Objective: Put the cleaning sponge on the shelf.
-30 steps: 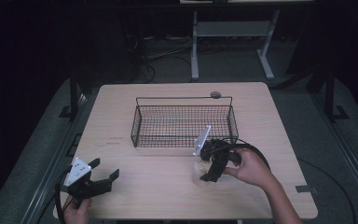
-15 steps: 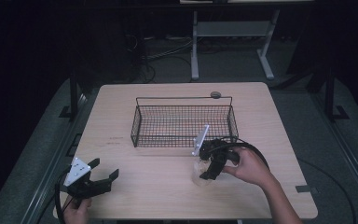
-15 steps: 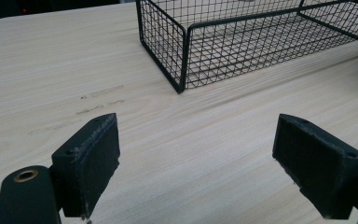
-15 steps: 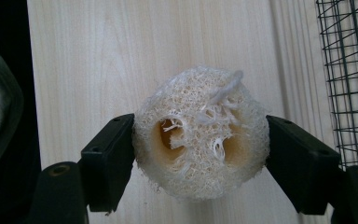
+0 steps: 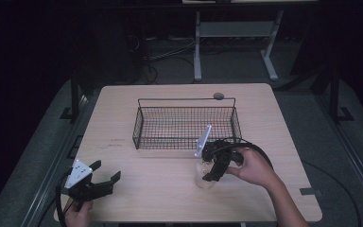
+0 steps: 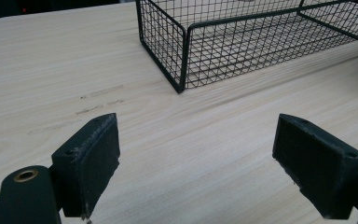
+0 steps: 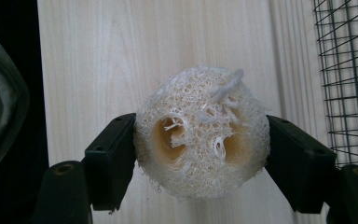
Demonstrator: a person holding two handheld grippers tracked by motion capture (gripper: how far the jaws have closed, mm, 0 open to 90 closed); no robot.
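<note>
The right gripper (image 7: 200, 158) has its fingers closed on a loofah slice (image 7: 201, 149) beside the wire basket (image 5: 186, 124). The left gripper (image 6: 196, 172) rests wide open, holding nothing, over the tabletop (image 5: 160, 189).

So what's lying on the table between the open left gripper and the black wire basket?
Nothing: in the left gripper view, only bare light wood table lies between the left gripper and the black wire basket.

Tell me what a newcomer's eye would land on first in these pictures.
First, the pale loofah sponge, clamped between the black jaws of the right gripper, just in front of the near right corner of the basket. Next, the black wire basket, which stands empty in the middle of the wooden table. Last, the left gripper, held open with nothing between its jaws at the table's near left corner.
</note>
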